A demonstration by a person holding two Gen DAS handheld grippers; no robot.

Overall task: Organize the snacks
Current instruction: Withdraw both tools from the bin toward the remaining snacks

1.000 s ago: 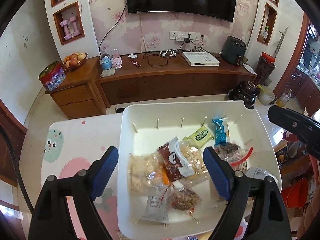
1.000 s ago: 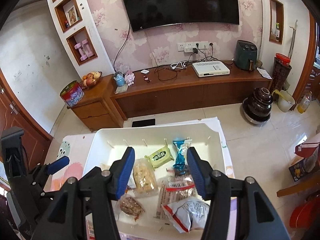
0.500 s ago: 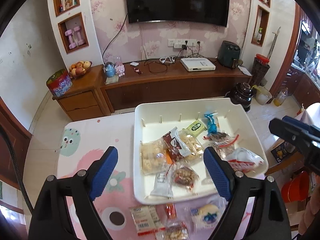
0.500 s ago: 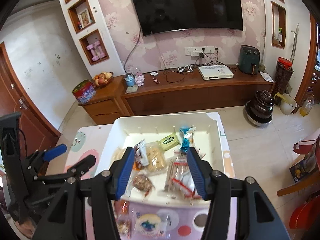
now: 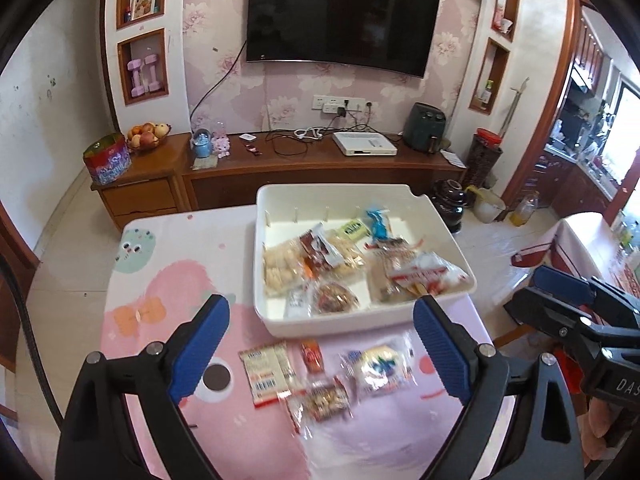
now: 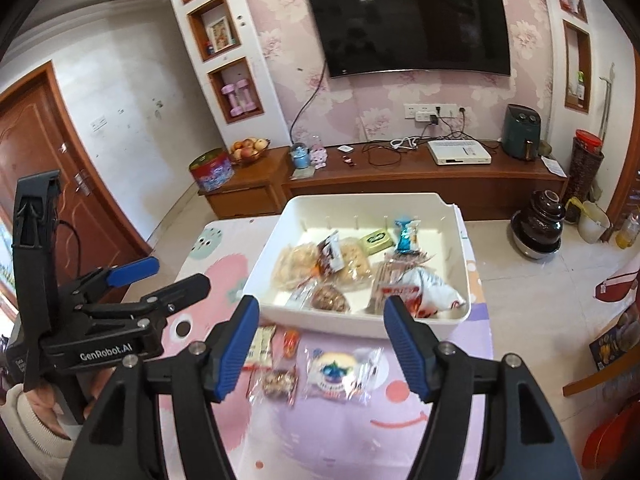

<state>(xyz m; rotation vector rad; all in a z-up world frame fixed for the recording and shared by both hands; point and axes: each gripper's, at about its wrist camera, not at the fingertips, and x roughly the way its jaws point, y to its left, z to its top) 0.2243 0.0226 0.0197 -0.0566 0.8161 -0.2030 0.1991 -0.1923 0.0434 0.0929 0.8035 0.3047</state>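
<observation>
Both claws have drawn back from the tray since a second ago, uncovering loose packets on the table.

Left claw: jaws spread wide, empty, low centre of its view.
Right claw: jaws spread wide, empty, low centre.
Round pastry packet: on the pink tablecloth, just below the tray; probably light, soft, crushable, slippery film; best pinched at a sealed edge.
Nut bar packet: beside it, small, likely crinkly.
Flat white sachet: left of those, thin; hard to lift flat.
White tray: mid-frame, holding many snack packets.
</observation>
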